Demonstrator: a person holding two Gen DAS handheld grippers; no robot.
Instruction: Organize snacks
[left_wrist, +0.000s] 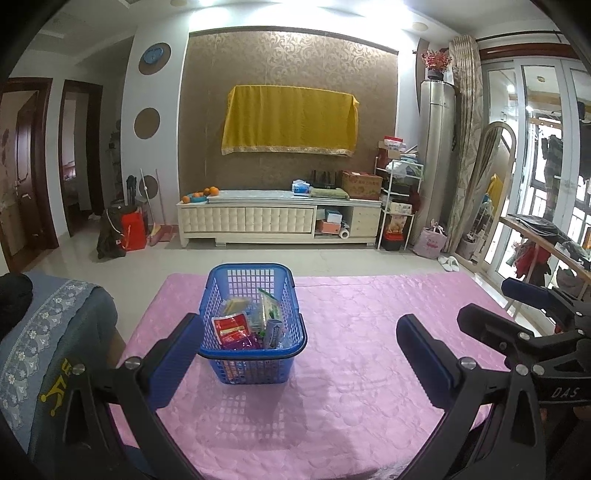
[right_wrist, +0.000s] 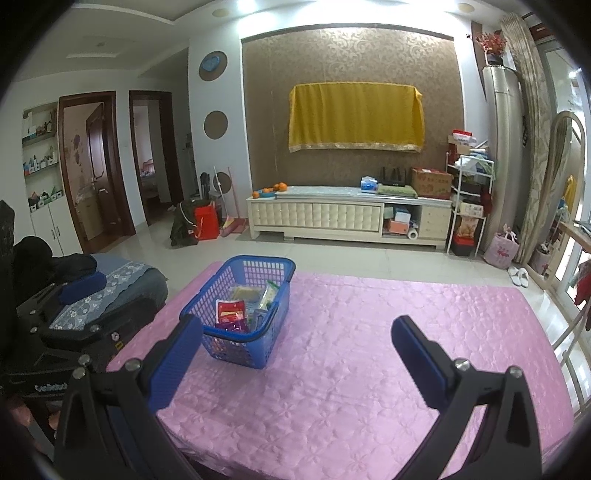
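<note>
Snacks sit packed in the blue basket at our twelve o'clock on the pink-covered bench, which shows no loose packets. That fits a sort already finished or a basket awaiting emptying; we cannot judge which. Left tool and right tool both hover wide, holding nothing, the right at three o'clock of the basket.
</note>
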